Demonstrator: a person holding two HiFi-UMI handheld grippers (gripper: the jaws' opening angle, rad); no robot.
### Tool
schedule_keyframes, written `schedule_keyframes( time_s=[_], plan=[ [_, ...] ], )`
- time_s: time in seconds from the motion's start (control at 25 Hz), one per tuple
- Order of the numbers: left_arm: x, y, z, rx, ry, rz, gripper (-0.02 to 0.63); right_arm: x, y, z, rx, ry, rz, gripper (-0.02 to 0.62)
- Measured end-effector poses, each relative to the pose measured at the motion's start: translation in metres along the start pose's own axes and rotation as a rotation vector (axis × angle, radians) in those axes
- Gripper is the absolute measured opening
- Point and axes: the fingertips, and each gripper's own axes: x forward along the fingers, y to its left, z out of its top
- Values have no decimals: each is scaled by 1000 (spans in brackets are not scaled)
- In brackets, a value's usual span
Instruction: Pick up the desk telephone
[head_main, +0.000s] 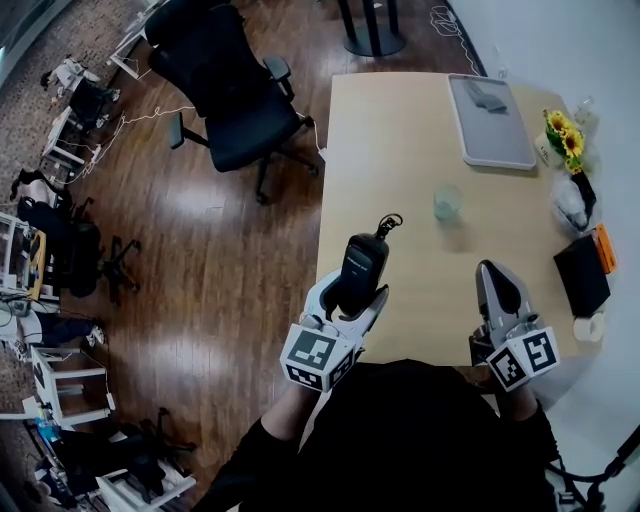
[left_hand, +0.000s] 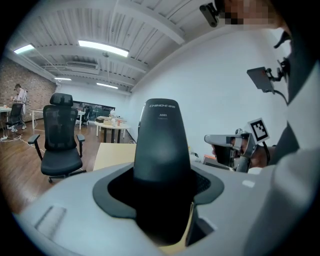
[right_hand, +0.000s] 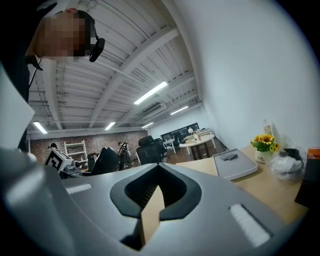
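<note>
Two tools: our left gripper (head_main: 352, 298) clamps smooth black tapered handset (head_main: 363, 260); our right gripper (head_main: 496, 272) pinched shut, empty; cord loop (head_main: 388, 222) only in head view.

The telephone (head_main: 360, 268) is black, the tray (head_main: 490, 125) grey, flowers (head_main: 565, 135) yellow.

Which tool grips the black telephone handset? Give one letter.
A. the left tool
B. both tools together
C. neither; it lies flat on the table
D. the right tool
A: the black telephone handset stands clamped between the jaws of the left tool, while the right tool is shut with nothing between its jaws.
</note>
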Motion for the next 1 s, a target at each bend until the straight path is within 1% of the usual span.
schedule_keyframes(
  time_s=[0.2,0.68,1.0],
  plan=[
    [-9,3,-1,-12,2,5,259,1,10,-1,-10,10,8,2],
    [-8,4,-4,-14,0,13,259,3,7,-5,-19,20,20,2],
    [-8,4,-6,-16,5,10,259,0,6,-7,-15,21,10,0]
  ],
)
